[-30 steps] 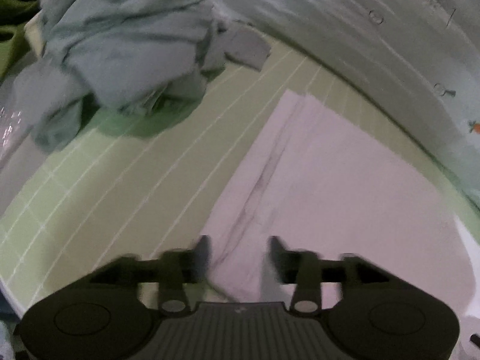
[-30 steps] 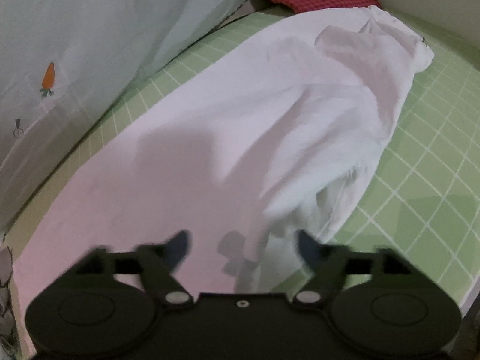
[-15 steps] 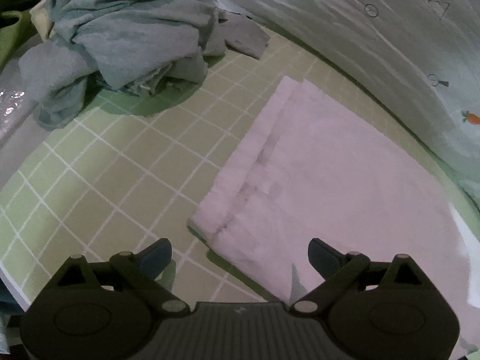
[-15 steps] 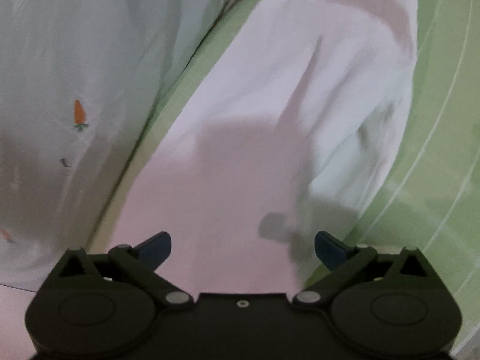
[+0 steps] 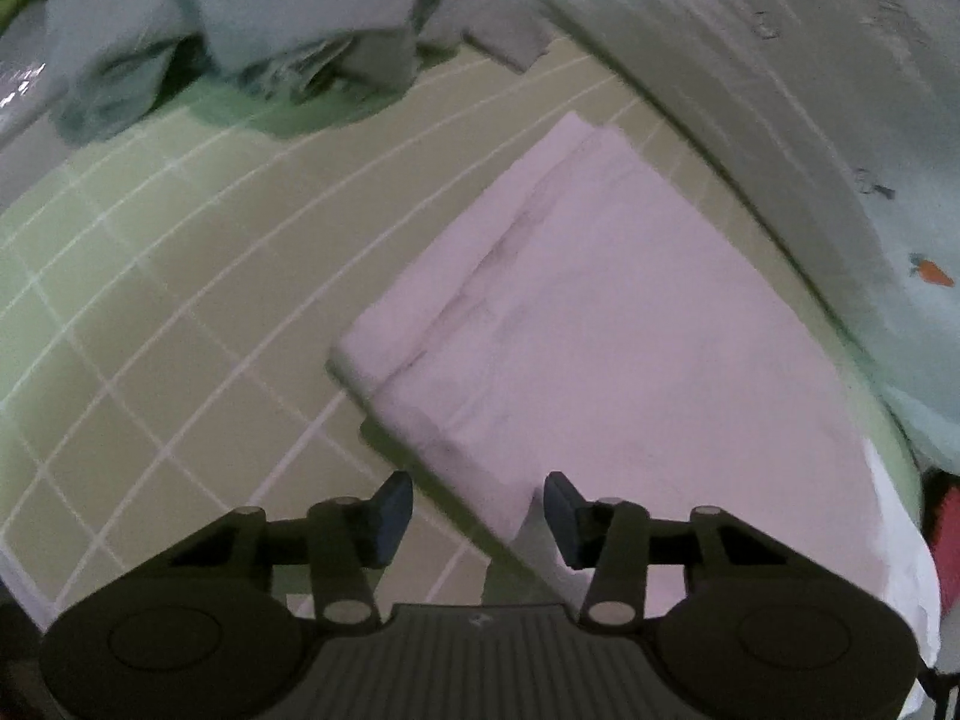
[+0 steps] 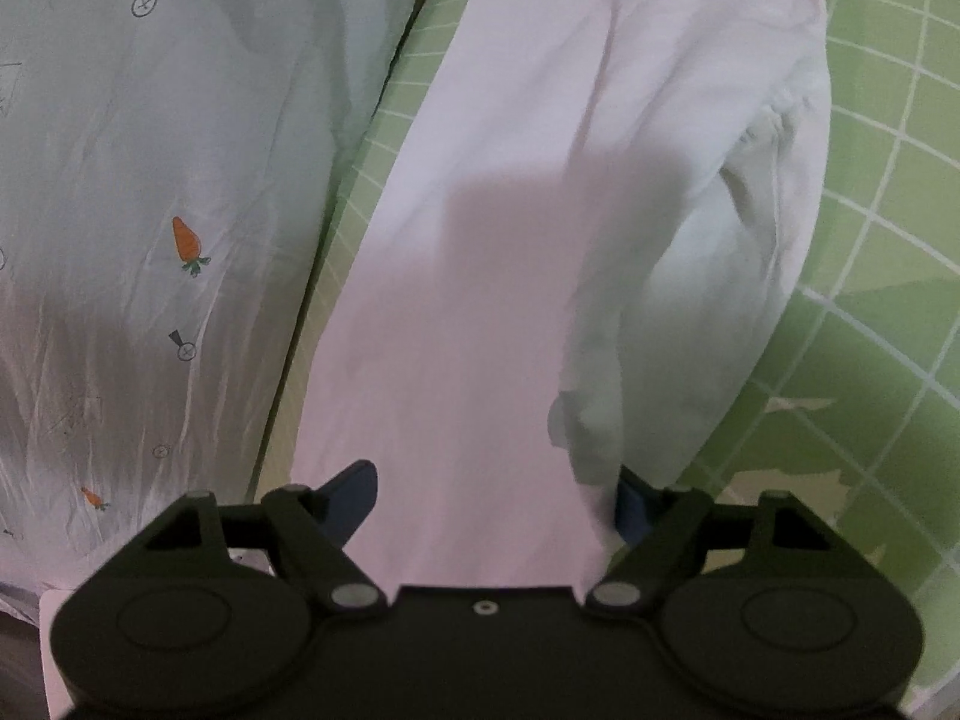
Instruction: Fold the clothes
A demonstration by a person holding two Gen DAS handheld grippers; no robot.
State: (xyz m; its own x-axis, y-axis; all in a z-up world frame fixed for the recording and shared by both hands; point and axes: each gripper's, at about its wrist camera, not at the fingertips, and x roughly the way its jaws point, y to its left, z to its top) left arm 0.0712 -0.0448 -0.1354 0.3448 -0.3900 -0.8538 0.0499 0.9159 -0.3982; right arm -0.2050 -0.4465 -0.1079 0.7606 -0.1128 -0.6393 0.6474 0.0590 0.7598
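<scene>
A white garment (image 5: pixel 600 324) lies partly folded on the green checked sheet (image 5: pixel 180 312), its doubled hem corner pointing left. My left gripper (image 5: pixel 480 510) is open just above the sheet, and the garment's near edge runs between its fingers. In the right wrist view the same white garment (image 6: pixel 540 210) stretches away from me, with a bunched fold along its right side. My right gripper (image 6: pixel 492 498) is open low over it, straddling the flat cloth. The bunched fold covers part of its right fingertip (image 6: pixel 630 507).
A heap of grey-green clothes (image 5: pixel 240 30) sits at the far left of the sheet. Pale bedding with small carrot prints (image 6: pixel 150 210) borders the garment's far side. Something red (image 5: pixel 948 540) shows at the right edge. Bare green sheet (image 6: pixel 870 330) lies right of the garment.
The left gripper's fingers have come closer together and sit nearer the garment's edge. The right gripper has pushed further onto the cloth, and the fold now overlaps its right fingertip.
</scene>
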